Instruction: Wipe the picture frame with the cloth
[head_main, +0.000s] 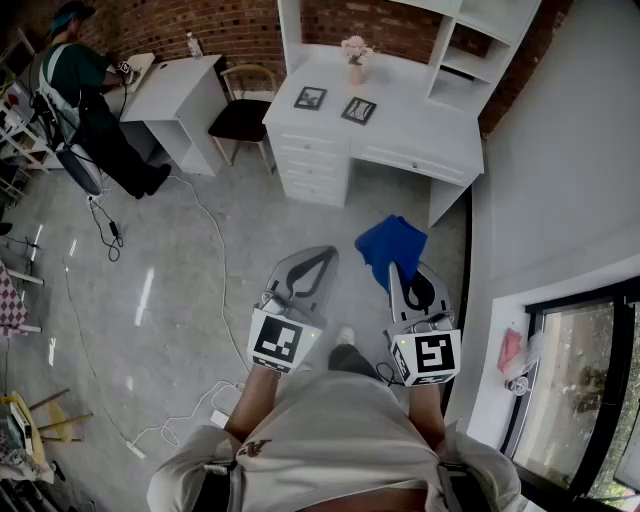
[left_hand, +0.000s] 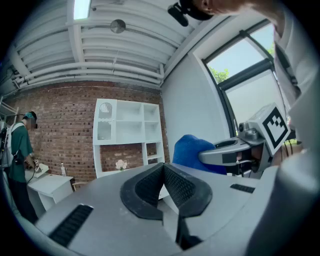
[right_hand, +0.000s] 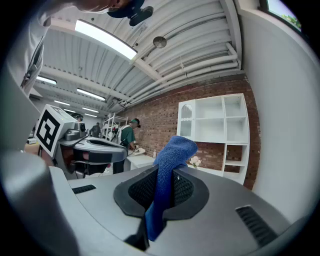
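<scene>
Two small dark picture frames (head_main: 310, 98) (head_main: 359, 110) lie on the white desk (head_main: 420, 130) far ahead, beside a vase of pale flowers (head_main: 354, 60). A blue cloth (head_main: 392, 248) hangs from my right gripper (head_main: 400, 277), which is shut on it well short of the desk. In the right gripper view the cloth (right_hand: 169, 165) stands up between the pads of that gripper (right_hand: 161, 187). My left gripper (head_main: 318, 262) is held level beside it, shut with nothing in it; its own view shows the gripper (left_hand: 163, 175) with jaws meeting, and the cloth (left_hand: 191, 150) to the right.
A shelf unit (head_main: 470, 40) rises over the desk. A wooden chair (head_main: 243, 110) and a second white desk (head_main: 180, 90) stand to the left, where a person (head_main: 85, 95) works. Cables (head_main: 215, 250) trail over the grey floor. A wall and window (head_main: 570, 390) run along my right.
</scene>
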